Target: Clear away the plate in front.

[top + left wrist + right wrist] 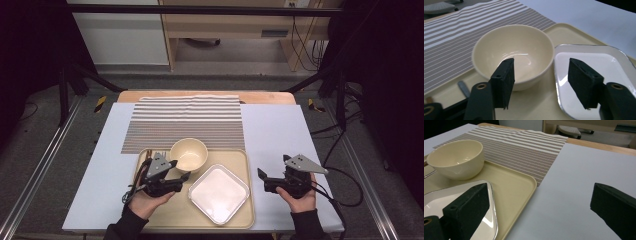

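High view shows a beige tray [150, 220] at the near middle of a table covered with a pale blue-grey sheet [277, 130], with a striped placemat [185, 120] lying just beyond the tray's far edge. On the tray, a cream bowl [189, 155] stands upright and empty at the far side, and a white square plate [218, 193], turned corner-on, lies near and to the right of it. The left gripper [184, 176] hovers over the left part of the tray, held in the person's left hand [147, 202], its tips pointing right toward the gap between bowl and plate. Left gripper view puts the bowl [512, 53] just ahead of its jaws, which stand apart with nothing between them; the plate [596, 62] sits behind the right jaw, and a small grey utensil handle [463, 88] lies on the tray at the left. The right gripper [261, 175] rests low over the sheet just right of the tray, held in the right hand [300, 197]. Right gripper view shows its jaws wide apart and empty, with the tray's [519, 187] corner, the plate [439, 197] and the bowl [456, 158] to its left.
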Available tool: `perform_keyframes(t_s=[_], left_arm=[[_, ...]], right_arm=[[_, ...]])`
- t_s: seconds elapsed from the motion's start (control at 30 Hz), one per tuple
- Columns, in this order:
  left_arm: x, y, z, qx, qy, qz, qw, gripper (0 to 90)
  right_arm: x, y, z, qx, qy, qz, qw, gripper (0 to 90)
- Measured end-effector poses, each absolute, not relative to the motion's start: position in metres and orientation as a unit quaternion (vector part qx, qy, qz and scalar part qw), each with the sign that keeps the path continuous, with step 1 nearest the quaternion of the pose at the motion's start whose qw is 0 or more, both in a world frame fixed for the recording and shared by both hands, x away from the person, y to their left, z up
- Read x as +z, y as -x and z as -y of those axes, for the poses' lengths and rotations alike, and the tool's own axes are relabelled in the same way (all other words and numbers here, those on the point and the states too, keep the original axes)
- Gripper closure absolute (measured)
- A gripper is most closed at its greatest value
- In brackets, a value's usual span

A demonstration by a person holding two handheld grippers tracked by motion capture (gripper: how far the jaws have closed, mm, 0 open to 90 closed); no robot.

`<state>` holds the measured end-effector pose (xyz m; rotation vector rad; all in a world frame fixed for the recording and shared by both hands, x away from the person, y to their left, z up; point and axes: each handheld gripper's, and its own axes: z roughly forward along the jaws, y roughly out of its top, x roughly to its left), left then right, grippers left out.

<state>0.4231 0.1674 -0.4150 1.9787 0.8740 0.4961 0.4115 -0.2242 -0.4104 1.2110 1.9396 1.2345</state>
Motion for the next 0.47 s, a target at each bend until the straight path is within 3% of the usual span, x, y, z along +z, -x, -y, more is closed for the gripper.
perform_keyframes(t_s=[0.47], left_arm=[[-0.415, -0.429, -0.234, 0.245, -0.763, -0.398, 0.446, 24.2]], right_arm=[[-0.414, -0.414, 0.229, 0.449, -0.458, -0.718, 0.269, 2.6]])
